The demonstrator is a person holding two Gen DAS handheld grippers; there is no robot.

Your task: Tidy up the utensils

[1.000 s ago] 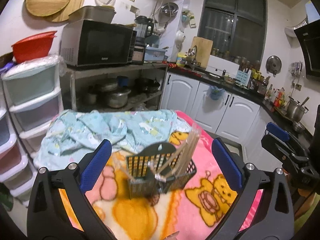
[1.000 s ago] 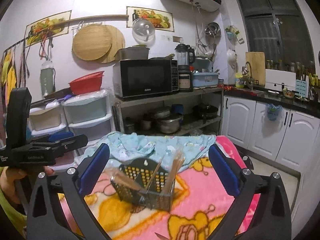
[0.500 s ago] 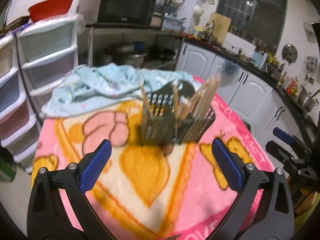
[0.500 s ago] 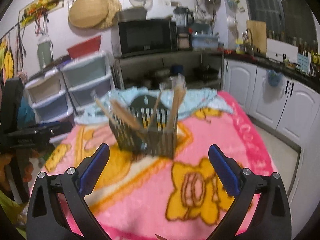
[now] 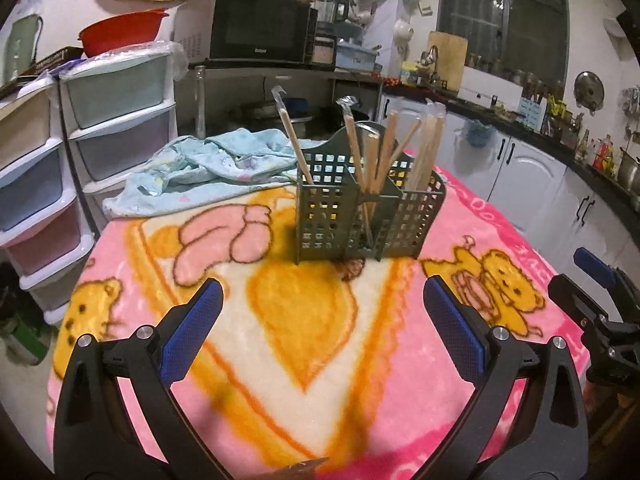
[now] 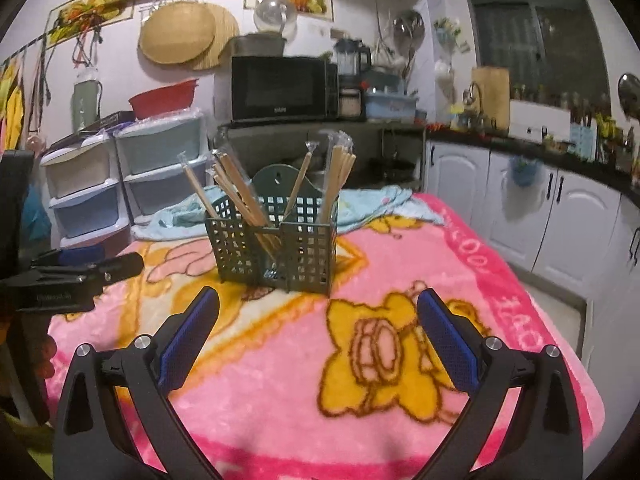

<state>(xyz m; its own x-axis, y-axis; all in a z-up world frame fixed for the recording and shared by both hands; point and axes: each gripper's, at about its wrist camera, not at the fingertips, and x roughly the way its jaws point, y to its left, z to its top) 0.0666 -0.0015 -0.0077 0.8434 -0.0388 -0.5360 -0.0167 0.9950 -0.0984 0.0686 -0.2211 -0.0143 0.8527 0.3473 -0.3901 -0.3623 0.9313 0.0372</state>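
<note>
Pink fleece blanket (image 5: pixel 304 364), printed with yellow bears and an orange heart, covers the table from edge to edge. Near its middle stands a dark green utensil caddy (image 5: pixel 366 216) of perforated plastic, upright, with wrapped wooden chopsticks (image 5: pixel 384 152) leaning in its compartments. A crumpled light blue cloth (image 5: pixel 208 168) lies just behind the caddy, toward the far table edge.

Both grippers hang over the near part of the blanket, well short of the caddy. The left gripper (image 5: pixel 322 312) has its blue-padded fingers spread wide with nothing between them, and bare blanket lies ahead of it up to the caddy. The right gripper (image 6: pixel 318 320) is likewise spread wide and empty. Each shows at the edge of the other's view, so the two sit side by side with a gap between.

Stacked plastic drawers (image 6: pixel 92 184) stand close to the table's left side; white cabinets (image 6: pixel 560 220) under a dark counter run along the right, with a strip of floor between. A black microwave (image 6: pixel 280 88) sits on a shelf behind; its small front lettering is unreadable. Pink lettering along the blanket's border is too distorted to read.
</note>
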